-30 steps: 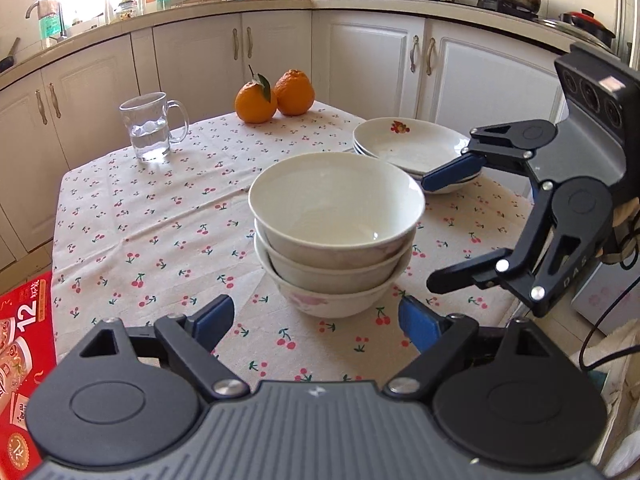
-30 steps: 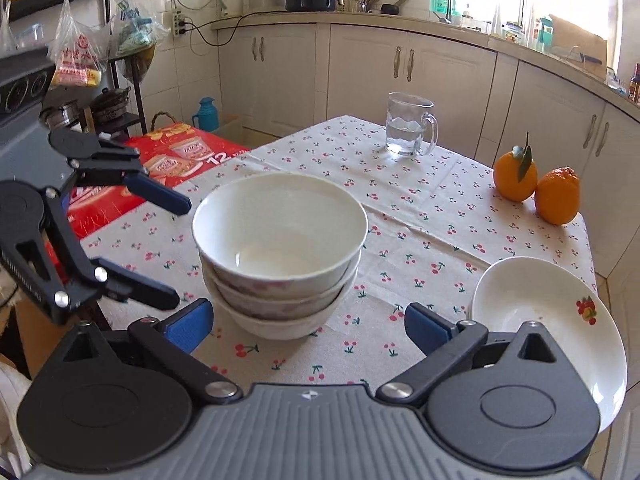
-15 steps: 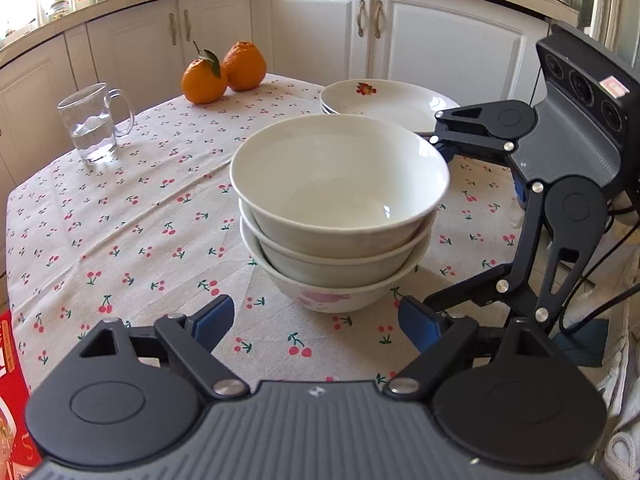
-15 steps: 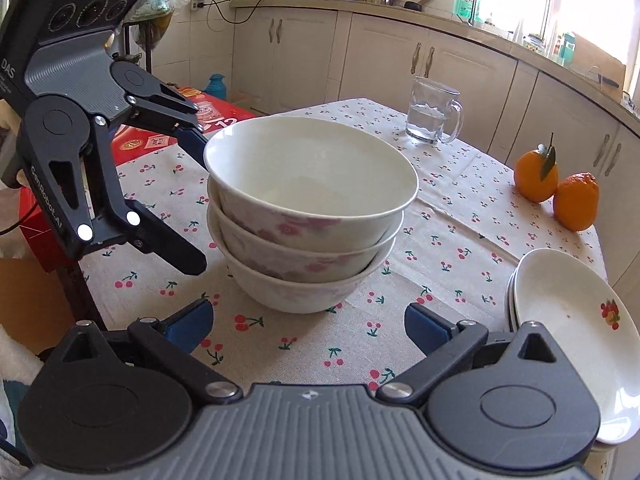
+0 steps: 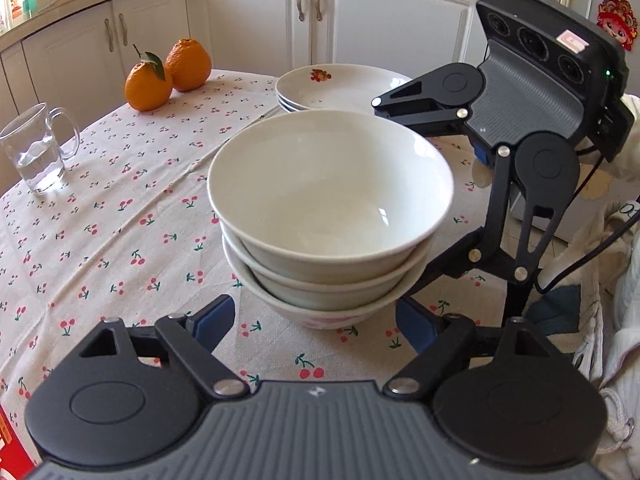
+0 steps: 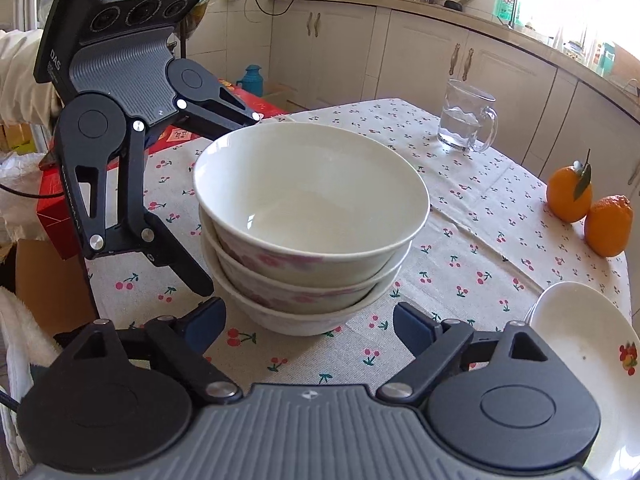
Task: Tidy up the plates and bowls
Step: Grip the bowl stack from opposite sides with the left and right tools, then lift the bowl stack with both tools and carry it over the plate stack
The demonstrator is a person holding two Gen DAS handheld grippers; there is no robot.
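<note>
Three bowls [image 5: 330, 216] sit one inside another near the middle of the table [image 5: 100, 216]. The top bowl has nothing in it. The left gripper [image 5: 314, 318] and the right gripper [image 6: 308, 320] come at the stack from opposite sides. Both are wide open, fingers on either side of the bottom bowl, holding nothing.

A stack of plates [image 5: 340, 86] sits near one table edge, just behind the bowls. A glass mug [image 6: 466, 122] with water and two oranges [image 5: 166, 74] stand near the far edges, with bare cloth around them.
</note>
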